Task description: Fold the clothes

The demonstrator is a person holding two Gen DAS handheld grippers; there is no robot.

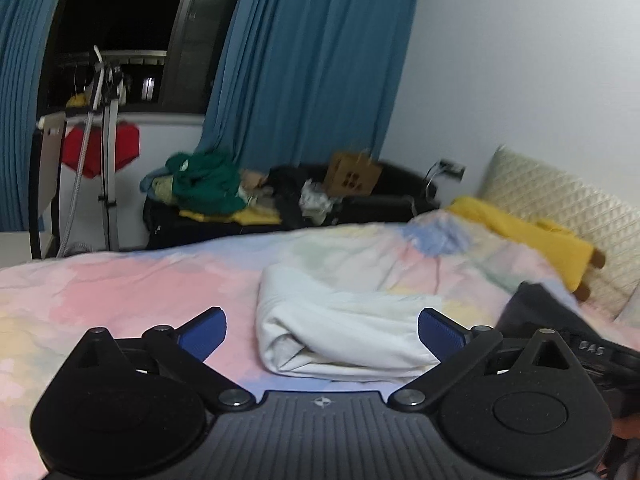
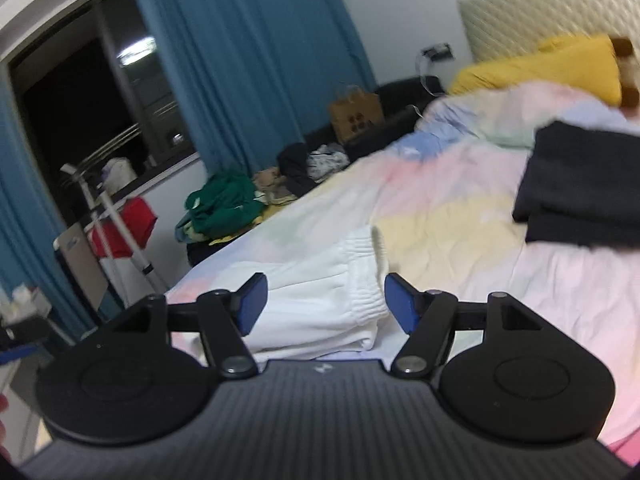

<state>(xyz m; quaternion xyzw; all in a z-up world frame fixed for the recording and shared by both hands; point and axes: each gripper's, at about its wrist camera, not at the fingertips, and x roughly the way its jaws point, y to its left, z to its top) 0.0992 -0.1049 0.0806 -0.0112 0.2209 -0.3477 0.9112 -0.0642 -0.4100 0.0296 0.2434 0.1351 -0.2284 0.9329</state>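
While both views are tilted slightly down over the bed, the scene is laid out as follows.

Left gripper (image 1: pixel 322 336): its blue pads (image 1: pixel 205 332) are seen spread wide apart, with nothing pressed between them; the white garment is framed in the gap but is not touched by either pad.

Right gripper (image 2: pixel 322 304): its blue pads are likewise held apart; the elastic waistband end of the white garment is seen between and beyond them, and no contact by the pads can be made out.

White garment (image 1: pixel 340 328): folded into a thick, soft bundle and laid on the pastel bedspread, just ahead of both grippers; a gathered elastic band is shown at one end in the right wrist view (image 2: pixel 360 276).

Bedspread (image 1: pixel 120 280): patterned in pale pink, yellow, blue and green, slightly wrinkled.

Dark garment (image 2: pixel 580 188): folded and set on the bedspread, well apart from the white one, nearer the headboard side.

Yellow plush item (image 1: pixel 528 236): laid near the pillow end, against the quilted cream headboard (image 1: pixel 560 208).

Clothes pile (image 1: pixel 208 188): green, yellow and dark pieces are heaped beyond the far edge of the bed, beside a brown paper bag (image 1: pixel 352 176).

Background: blue curtains (image 1: pixel 312 72) are hung beside a dark window; a red garment (image 1: pixel 120 148) is hung on a rack below it.
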